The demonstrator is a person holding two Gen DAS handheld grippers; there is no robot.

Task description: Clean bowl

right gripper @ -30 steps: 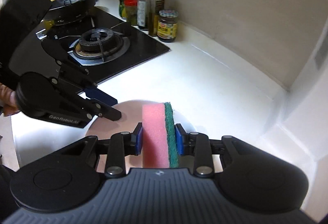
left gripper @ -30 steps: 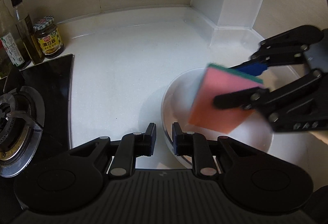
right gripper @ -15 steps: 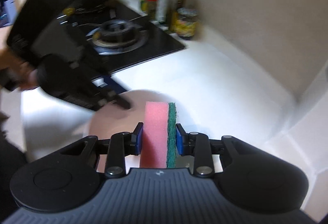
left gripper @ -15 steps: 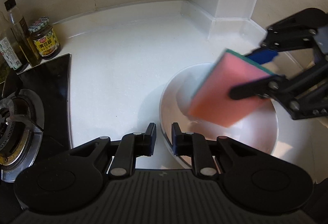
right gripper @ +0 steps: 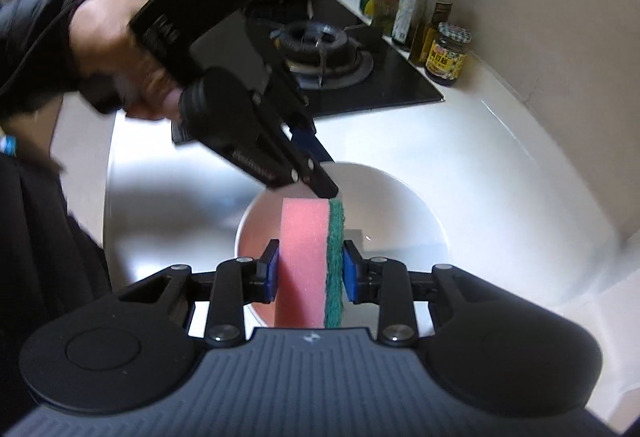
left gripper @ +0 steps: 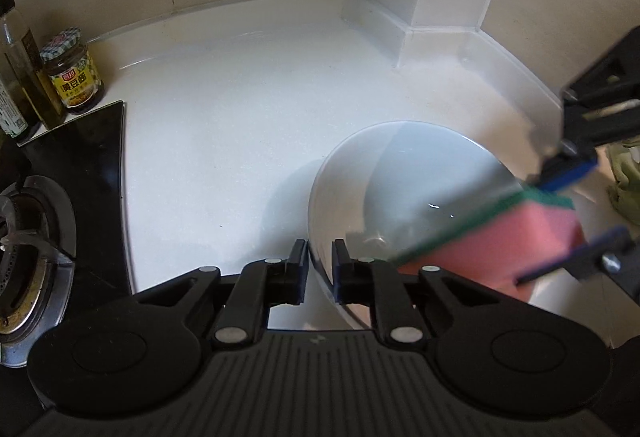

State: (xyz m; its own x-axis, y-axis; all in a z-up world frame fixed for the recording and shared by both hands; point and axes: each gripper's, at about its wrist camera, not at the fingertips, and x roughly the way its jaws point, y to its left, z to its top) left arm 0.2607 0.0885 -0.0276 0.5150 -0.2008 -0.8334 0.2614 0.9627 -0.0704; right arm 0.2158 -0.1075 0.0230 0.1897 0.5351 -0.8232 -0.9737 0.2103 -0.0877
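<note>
**Sponge at the bowl, rim between closing tongs**

The white bowl [left gripper: 352, 173] sits on the white table [left gripper: 240, 109], lower right of centre in the left wrist view. The left tongs [left gripper: 320, 269] straddle its near rim, one finger inside and one outside, their jaws closing on it; I cannot tell whether the pads press it. The right tongs [right gripper: 308, 269] are clamped tight on the pink-and-green sponge [right gripper: 312, 257], held upright over the bowl at mid-frame. A stove [right gripper: 320, 49] and jars [right gripper: 446, 53] stand at upper right.
</note>
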